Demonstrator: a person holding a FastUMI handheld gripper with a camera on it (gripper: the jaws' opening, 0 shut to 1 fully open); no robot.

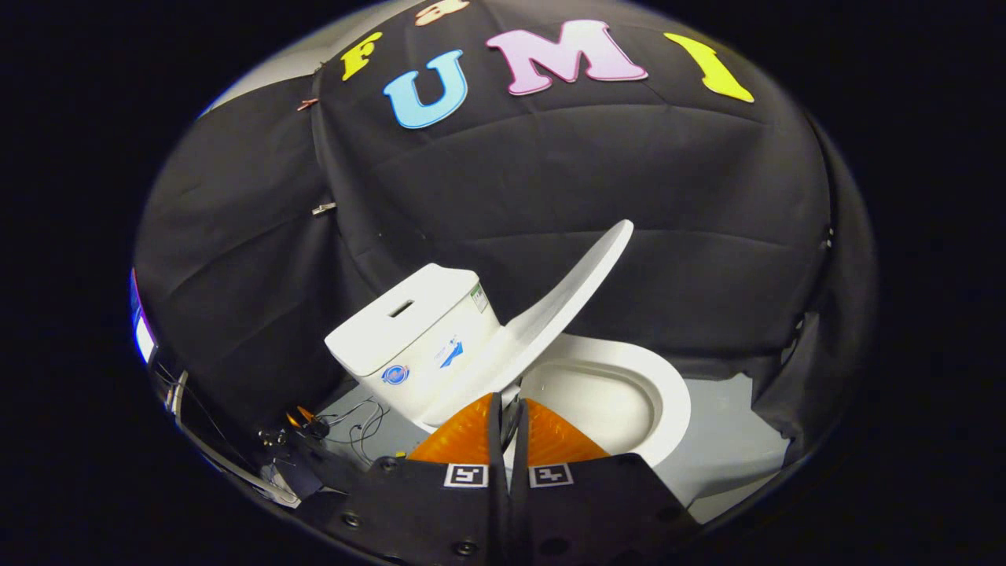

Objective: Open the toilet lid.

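A toilet sits on the floor (731, 440) before the cloth wall (550, 196). Its tank (416, 330) lies left of the bowl (629, 393); the raised lid (566, 299) leans between them. The tongs (509, 413), fingers nearly together, point just before the bowl. Cables (354, 424) lie left of the tank.

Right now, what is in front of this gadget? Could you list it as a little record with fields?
place: a booth with black cloth wall and grey floor
main thing: white toilet, seen tilted
tank: white tank, beyond the fingers and to one side
lid: toilet lid raised partway, slanting up over the bowl
bowl: open and uncovered, just ahead of the fingers
gripper: gripper fingers close together, nothing seen between them, lower end of the lid just ahead of the tips
extras: loose wires on the floor beside the tank
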